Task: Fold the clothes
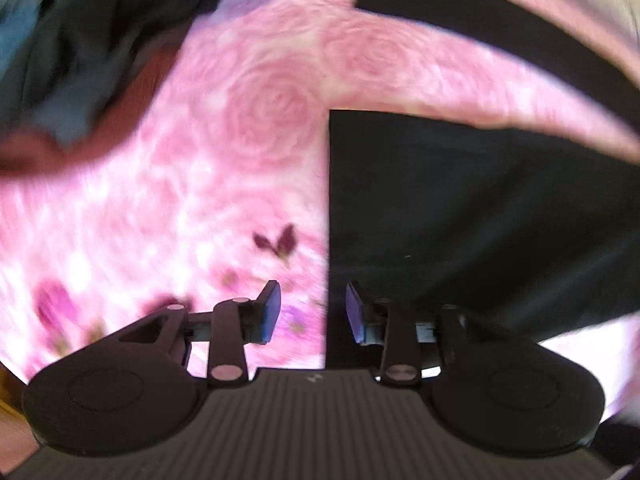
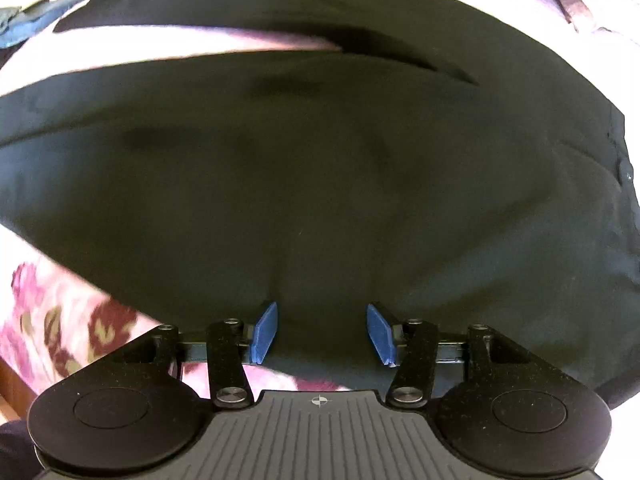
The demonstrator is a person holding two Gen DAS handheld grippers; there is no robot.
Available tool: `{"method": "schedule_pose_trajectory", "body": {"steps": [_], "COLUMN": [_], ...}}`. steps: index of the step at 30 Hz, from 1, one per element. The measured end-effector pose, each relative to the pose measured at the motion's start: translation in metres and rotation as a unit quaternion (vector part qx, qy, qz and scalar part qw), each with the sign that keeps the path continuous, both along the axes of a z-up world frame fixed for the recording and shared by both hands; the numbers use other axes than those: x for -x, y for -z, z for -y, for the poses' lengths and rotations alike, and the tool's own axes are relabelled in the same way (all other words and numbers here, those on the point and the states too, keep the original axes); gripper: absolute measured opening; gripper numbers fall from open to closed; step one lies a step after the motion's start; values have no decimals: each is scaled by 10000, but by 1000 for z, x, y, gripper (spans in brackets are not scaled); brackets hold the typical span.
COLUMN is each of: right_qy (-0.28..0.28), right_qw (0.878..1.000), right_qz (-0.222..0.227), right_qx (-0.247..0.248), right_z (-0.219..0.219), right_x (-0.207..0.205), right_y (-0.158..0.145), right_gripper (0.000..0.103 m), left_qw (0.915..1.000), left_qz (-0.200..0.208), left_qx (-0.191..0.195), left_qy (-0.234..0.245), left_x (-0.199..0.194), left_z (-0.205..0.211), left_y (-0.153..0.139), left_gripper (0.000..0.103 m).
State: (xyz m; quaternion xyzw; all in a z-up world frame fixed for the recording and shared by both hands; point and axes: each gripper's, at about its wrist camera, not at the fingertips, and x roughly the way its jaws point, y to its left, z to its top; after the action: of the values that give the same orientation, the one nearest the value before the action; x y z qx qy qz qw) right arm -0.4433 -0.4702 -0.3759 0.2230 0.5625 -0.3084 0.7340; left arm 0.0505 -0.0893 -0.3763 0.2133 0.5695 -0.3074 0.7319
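Black garment [image 2: 320, 160] flat on pink floral bedspread [image 1: 200, 160] | soft, limp, probably light | left gripper [image 1: 314, 312], right gripper [image 2: 322, 330] parted, empty | grasp at straight edge.

left view motion-blurred — blue-grey clothes [image 1: 60, 52] smeared, cut off; black garment [image 2: 320, 180] overruns right view's edges.

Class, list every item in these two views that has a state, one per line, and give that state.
Left gripper: open, nothing between the pads.
Right gripper: open, above the trousers, gripping nothing.
Black trousers: spread flat on the bedspread, legs apart.
Floral bedspread: laid out under the clothes.
Blue garment: crumpled, unfolded.
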Motion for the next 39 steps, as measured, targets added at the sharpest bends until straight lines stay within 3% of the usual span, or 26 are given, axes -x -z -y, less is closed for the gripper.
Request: {"method": "schedule_pose_trajectory", "body": {"steps": [2,4,5,6,7,8,9,11,15,19,21,26,30,34,37,39], "right_qy": [107,292,370,447,525,578,627,681,993,1524,1723,2120,2372,2351,2130,1885], "right_qw": [9999,9995,9992,9989,9984,9980,9977,9970,9940,9872,9840,9766,9715,9714,9752,9790], "right_qz": [-43,-52,-65,-79,-94,-119,-146,-235,-306,-340,-349,-318,-57,248,457,592], "right_qx": [-41,-111,-121,-147,-177,-204,-230,-284,-353,-334,-300,-160,-10,217,399,498], "right_z": [2,2,-2,-3,-4,-4,-5,-7,-13,-21,-28,-41,-47,-47,-40,-39], "right_x": [-4,-10,-13,-13,-14,-14,-14,-14,-6,9,20,56,97,142,172,193], "right_y": [-1,3,1,0,-1,-2,-2,-4,-11,-35,-47,-76,-101,-129,-149,-165], "right_gripper": [54,54,54,54,54,54,54,55,56,56,57,70,73,74,75,75], "left_qw": [9980,9975,9981,9989,9996,9998,9999,9991,9984,9985,9985,9991,9991,9977,9947,9909], "left_qz": [-459,-594,-534,-402,-261,-185,-52,178,259,416,465,421,384,633,1020,1340], "left_qx": [248,75,42,14,-30,-27,-85,-360,-454,-297,-234,-48,110,146,16,-74], "left_qy": [-345,-375,-317,-221,-136,-83,-94,-129,-207,-199,-151,-38,130,199,88,13], "left_x": [-2,4,7,10,12,12,11,4,-4,11,22,79,142,210,262,299], "left_z": [-5,-2,-1,0,1,2,1,-1,-7,-5,-2,17,30,35,35,33], "left_y": [7,16,18,19,18,16,16,18,8,-18,-32,-58,-75,-94,-116,-134], "left_gripper": [34,35,34,25,23,15,0,0,2,10,23,43,56,63,64,71]}}
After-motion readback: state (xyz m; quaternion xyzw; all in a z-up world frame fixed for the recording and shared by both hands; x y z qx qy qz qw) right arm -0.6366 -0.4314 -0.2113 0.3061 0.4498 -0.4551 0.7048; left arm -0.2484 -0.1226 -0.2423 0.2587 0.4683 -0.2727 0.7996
